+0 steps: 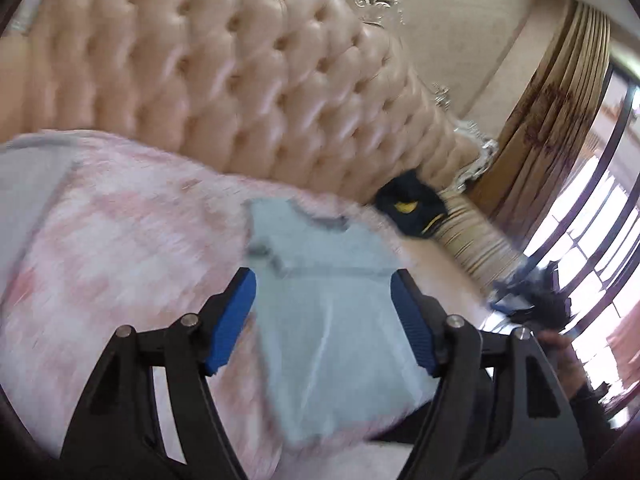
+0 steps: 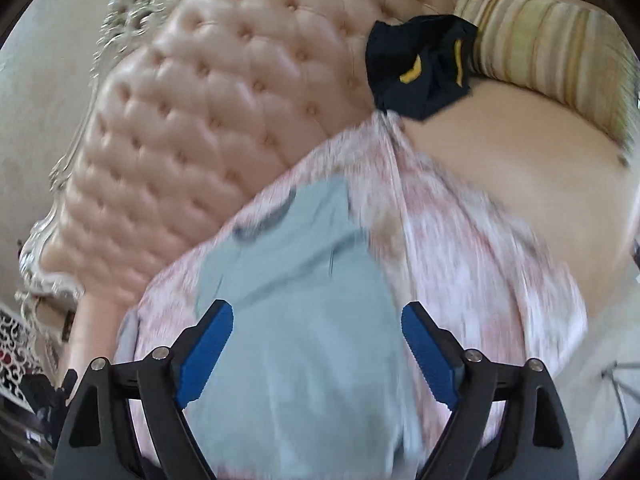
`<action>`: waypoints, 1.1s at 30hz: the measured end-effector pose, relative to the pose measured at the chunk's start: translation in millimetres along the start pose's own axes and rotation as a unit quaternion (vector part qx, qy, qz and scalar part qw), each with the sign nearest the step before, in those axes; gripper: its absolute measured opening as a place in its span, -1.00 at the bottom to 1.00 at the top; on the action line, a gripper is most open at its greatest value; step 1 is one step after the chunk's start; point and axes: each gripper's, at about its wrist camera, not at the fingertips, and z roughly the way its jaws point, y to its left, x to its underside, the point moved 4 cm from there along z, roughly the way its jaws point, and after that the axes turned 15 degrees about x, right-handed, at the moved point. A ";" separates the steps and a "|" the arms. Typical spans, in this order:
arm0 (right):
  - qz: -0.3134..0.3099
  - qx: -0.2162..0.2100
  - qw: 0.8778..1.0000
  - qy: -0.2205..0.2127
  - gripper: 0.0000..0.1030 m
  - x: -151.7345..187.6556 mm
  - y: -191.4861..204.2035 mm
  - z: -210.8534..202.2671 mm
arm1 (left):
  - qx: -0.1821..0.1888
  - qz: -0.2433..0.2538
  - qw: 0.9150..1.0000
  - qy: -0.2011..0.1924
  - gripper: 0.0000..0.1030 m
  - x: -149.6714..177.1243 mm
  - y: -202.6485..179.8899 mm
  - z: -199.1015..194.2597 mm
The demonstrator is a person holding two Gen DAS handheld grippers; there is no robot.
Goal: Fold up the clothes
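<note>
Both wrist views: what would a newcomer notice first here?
A pale grey-blue garment lies flat on the pink mottled blanket, centred under both grippers' open blue-padded jaws. Behind rises a big tufted pink headboard. A crumpled dark navy garment with yellow marks sits at the headboard's foot, beside a striped bolster.

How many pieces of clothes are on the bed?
2: a light blue garment spread on the pink blanket, and a crumpled dark navy garment by the headboard. More may be hidden.
</note>
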 end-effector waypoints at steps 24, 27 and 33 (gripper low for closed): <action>-0.299 0.286 0.910 -0.018 0.71 125.0 -38.4 -21.0 | -0.103 0.099 0.962 0.234 -0.44 136.3 4.7 41.9; -0.359 0.258 0.896 -0.051 0.71 135.6 -17.6 -25.1 | -0.107 0.169 0.946 0.254 -0.50 135.0 -2.9 45.2; -0.343 0.183 0.920 -0.056 0.71 132.1 0.1 -25.2 | -0.151 0.397 0.850 0.310 -0.50 154.9 -25.2 62.8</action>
